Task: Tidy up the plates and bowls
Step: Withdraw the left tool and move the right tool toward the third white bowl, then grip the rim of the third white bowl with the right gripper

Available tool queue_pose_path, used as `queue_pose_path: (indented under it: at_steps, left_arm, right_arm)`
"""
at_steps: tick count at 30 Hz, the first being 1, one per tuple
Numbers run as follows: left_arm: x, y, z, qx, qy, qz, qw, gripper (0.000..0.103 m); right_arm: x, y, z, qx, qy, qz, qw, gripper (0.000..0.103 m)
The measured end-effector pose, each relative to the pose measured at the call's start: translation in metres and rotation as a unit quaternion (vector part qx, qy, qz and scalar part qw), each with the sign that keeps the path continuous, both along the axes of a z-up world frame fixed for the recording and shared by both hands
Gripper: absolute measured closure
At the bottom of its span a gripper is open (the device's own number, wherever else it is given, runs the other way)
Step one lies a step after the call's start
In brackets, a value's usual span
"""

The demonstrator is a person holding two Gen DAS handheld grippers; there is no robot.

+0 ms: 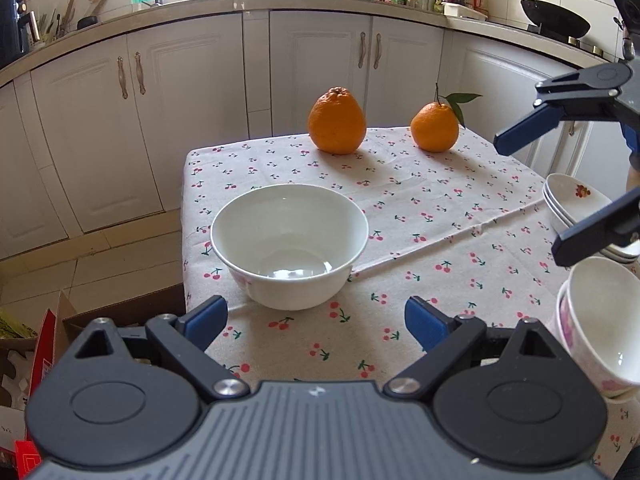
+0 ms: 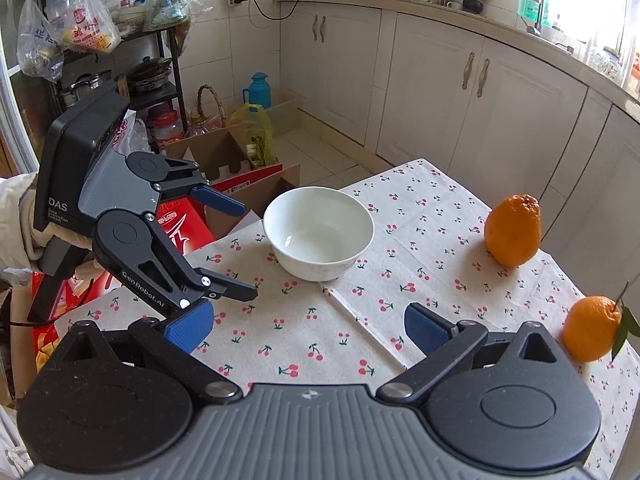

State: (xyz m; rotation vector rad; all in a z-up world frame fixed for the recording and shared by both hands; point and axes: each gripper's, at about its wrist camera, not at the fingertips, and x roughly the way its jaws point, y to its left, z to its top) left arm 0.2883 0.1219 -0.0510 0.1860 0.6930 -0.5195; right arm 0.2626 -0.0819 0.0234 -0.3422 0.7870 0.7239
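Observation:
A plain white bowl [image 1: 289, 244] stands upright on the cherry-print tablecloth [image 1: 420, 240], just ahead of my open, empty left gripper [image 1: 316, 320]. It also shows in the right wrist view [image 2: 318, 232]. At the right edge of the left wrist view sit a stack of shallow white bowls with a red flower [image 1: 572, 204] and nested pink-flowered bowls [image 1: 600, 320]. My right gripper [image 2: 308, 328] is open and empty; it also shows in the left wrist view [image 1: 532, 196], above the stacks. My left gripper also shows in the right wrist view [image 2: 236, 248], left of the bowl.
Two oranges [image 1: 337, 120] [image 1: 435, 126] sit at the table's far side. White cabinets [image 1: 320, 68] stand behind. Cardboard boxes [image 2: 240, 160] and red cartons [image 2: 180, 228] lie on the floor beside the table's left edge.

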Motion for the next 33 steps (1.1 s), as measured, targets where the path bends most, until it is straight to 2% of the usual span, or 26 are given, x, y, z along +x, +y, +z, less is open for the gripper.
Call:
queue_pose_path:
  at_steps: [8,14,20,28,33]
  left_arm:
    - [0.021,0.0,-0.013,0.022,-0.026,-0.01,0.9994,0.008]
    - [0.03,-0.004,-0.019,0.024,-0.036,-0.028,0.9987,0.008]
    - [0.037,-0.007,-0.024,0.02,-0.037,-0.035,0.9985,0.008]
    - [0.039,-0.007,-0.022,0.012,-0.042,-0.038,0.9983,0.012]
    - [0.04,-0.008,-0.02,0.012,-0.039,-0.037,0.9984,0.012]
  right_arm:
    - [0.065,0.012,-0.017,0.013,0.064,-0.001,0.998,0.004]
    - [0.096,0.028,-0.032,0.013,0.083,0.016,0.996,0.014]
    - [0.129,0.041,-0.049,0.018,0.11,0.007,0.994,0.022]
    - [0.147,0.045,-0.064,0.04,0.135,0.0,0.99,0.039]
    - [0.147,0.048,-0.065,0.047,0.141,0.006,0.989,0.041]
